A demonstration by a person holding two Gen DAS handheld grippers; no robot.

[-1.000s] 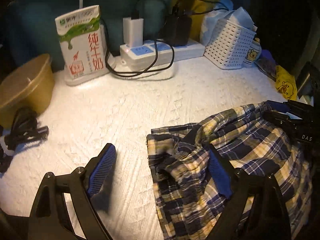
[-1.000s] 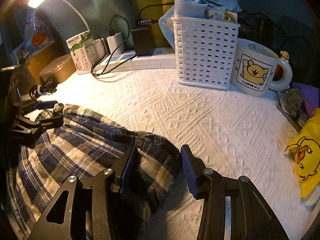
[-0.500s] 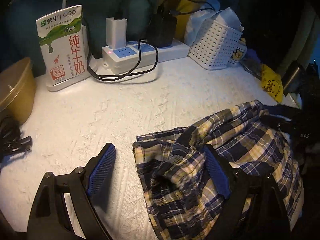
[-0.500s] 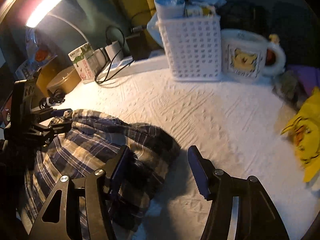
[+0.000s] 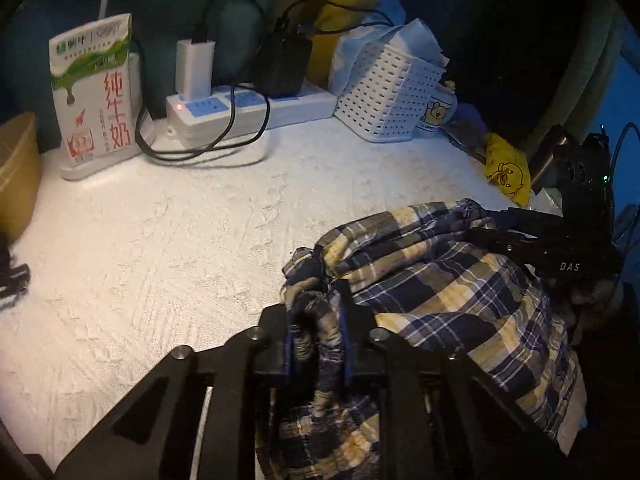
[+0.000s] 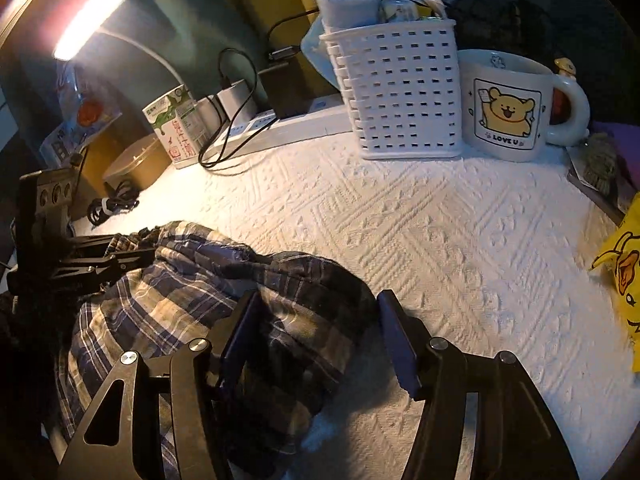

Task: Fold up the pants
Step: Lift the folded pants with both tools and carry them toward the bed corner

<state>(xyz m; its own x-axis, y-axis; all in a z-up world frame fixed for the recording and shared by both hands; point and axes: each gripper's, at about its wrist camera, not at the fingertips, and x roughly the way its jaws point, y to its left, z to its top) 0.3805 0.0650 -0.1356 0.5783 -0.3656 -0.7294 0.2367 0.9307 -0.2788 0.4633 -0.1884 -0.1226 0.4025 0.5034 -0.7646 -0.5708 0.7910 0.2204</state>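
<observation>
A: Left gripper (image 5: 316,350) status?
B: Fingers (image 5: 347,336) were closing, pads already pinched on a bunched fold of the plaid pants (image 5: 440,292). Fabric squeezed up between the pads, gap narrow.

A: Right gripper (image 6: 320,340)?
B: Fingers about half apart and closing. Left finger (image 6: 240,332) lay on the cloth, right finger (image 6: 398,344) sat over bare counter (image 6: 440,232) just off the pants' edge. Cloth edge was between them, pads not pressing it.

A: Where were the pants?
B: Crumpled in a heap at the near edge of the white textured counter, between the two grippers. Left wrist view had them right of centre, with the right gripper (image 5: 532,240) touching their far side.

A: Anything else on the surface?
B: Along the back: milk carton (image 5: 94,92), power strip (image 5: 248,110) with chargers plugged in, white slotted basket (image 6: 400,92), bear mug (image 6: 508,108) just beside the basket. Yellow duck item (image 6: 620,264) at the right edge, well apart from the pants. Lamp (image 6: 88,22) lit, upper left in the right wrist view.
</observation>
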